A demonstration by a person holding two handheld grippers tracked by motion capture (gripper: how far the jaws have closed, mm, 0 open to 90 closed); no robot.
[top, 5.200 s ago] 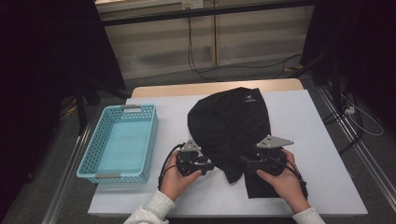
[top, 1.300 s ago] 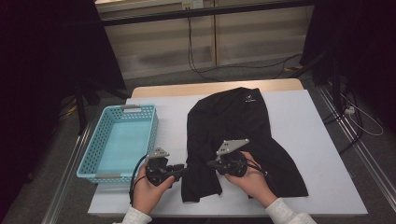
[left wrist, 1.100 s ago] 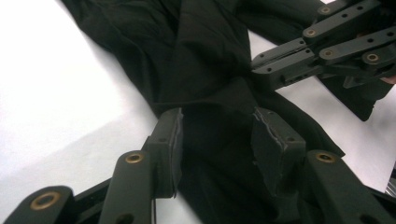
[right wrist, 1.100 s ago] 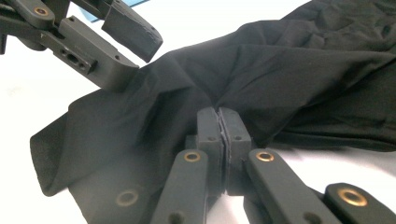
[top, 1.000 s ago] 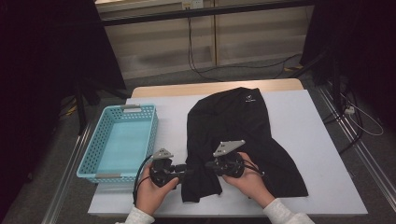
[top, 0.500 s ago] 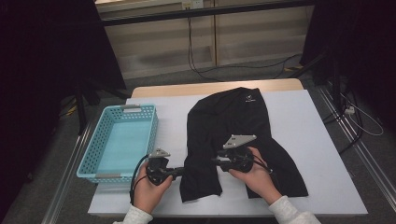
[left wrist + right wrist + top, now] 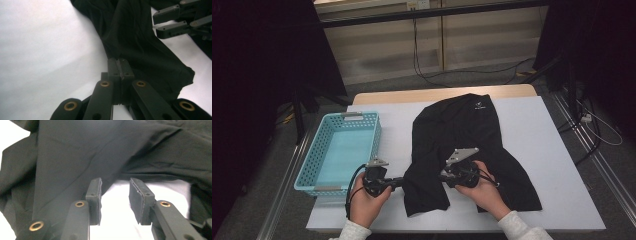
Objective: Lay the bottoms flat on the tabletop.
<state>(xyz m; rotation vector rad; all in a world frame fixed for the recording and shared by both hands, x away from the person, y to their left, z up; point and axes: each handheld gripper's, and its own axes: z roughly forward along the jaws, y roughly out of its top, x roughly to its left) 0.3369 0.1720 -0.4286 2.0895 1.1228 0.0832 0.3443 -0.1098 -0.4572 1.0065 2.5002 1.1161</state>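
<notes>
A white table (image 7: 557, 150) stands on grey floor (image 7: 422, 82) before pale wall panels (image 7: 482, 35).

Worktop (image 7: 557, 150): carries the basket and the garment.
Basket (image 7: 312, 165): at the left edge.
Garment (image 7: 462, 135): spread at the middle, right of the basket.
Left claw (image 7: 399, 181): at the garment's near left edge.
Right claw (image 7: 443, 175): on the garment's near part.

I can't read the small white logo (image 7: 479, 105) on the black garment (image 7: 462, 135); the garment covers much of the desk (image 7: 557, 150); my forearms run off the bottom edge.
</notes>
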